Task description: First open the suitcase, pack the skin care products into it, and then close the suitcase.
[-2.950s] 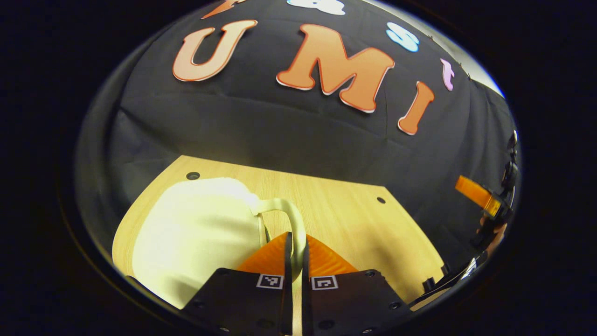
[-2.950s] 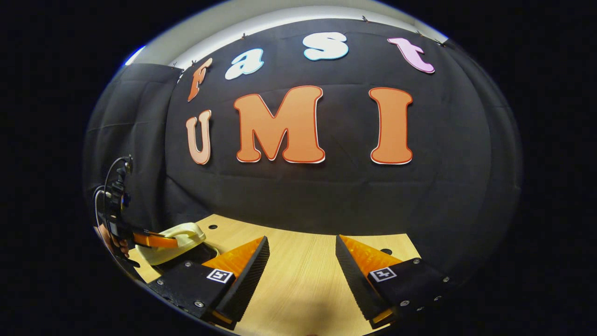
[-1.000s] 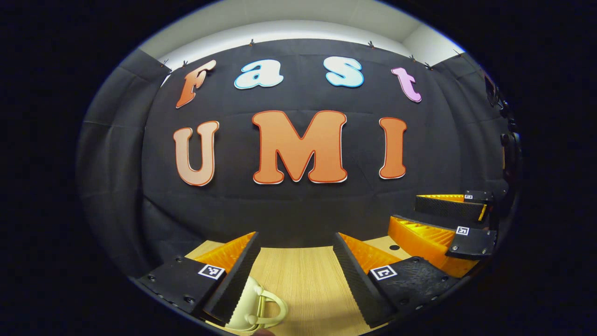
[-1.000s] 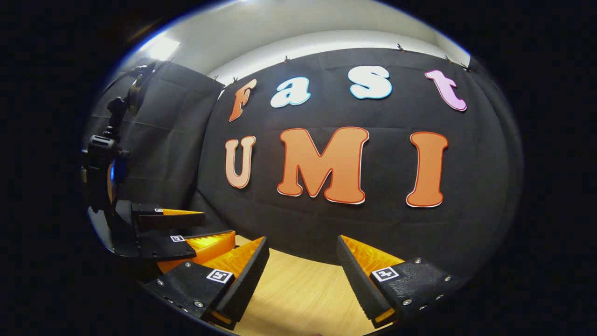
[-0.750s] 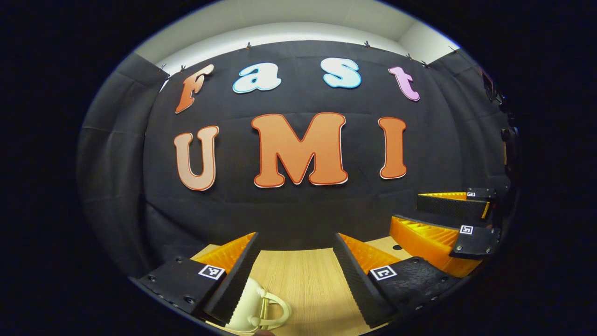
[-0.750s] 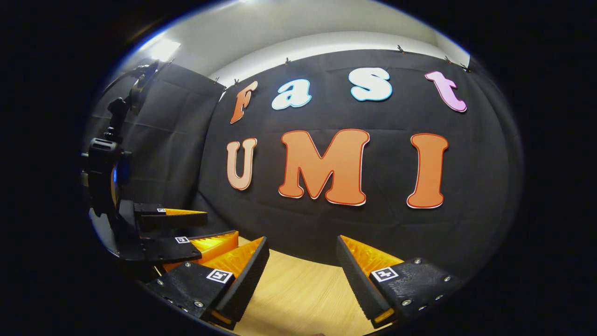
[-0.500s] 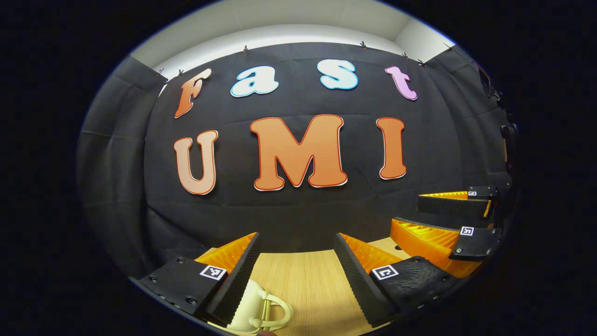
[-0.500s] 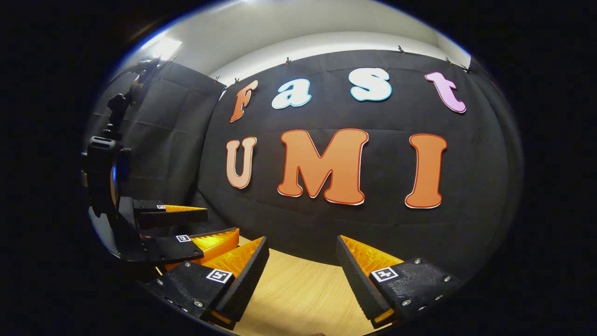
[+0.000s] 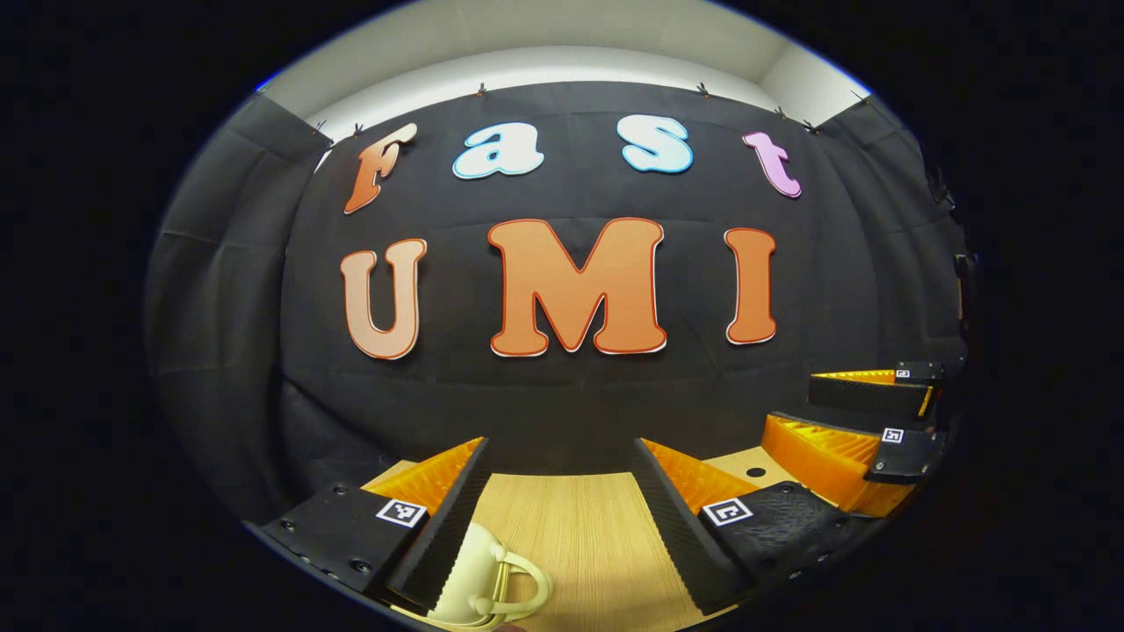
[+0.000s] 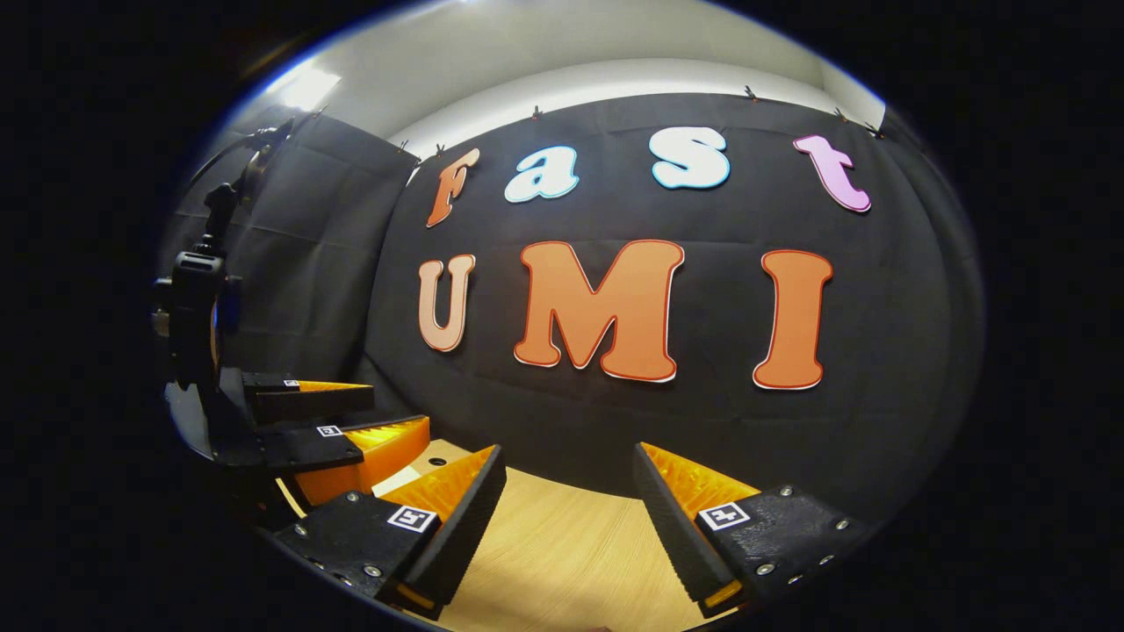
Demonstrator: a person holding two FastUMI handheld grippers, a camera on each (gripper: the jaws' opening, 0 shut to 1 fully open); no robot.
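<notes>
The cream suitcase (image 9: 487,579) sits low in the left gripper view, its handle between the wide-spread left gripper (image 9: 558,491). The right gripper (image 10: 569,505) gapes wide, empty. Best to drop lower before reaching for it.

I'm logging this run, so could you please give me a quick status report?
Left gripper open, holding nothing. Right gripper open, also holding nothing. Cream suitcase on the table below the left gripper, handle up. Nothing in the way.

Both cameras sit low over the wooden table (image 9: 562,518), facing the black cloth wall (image 10: 615,421) behind it. Both views share that table and wall.
</notes>
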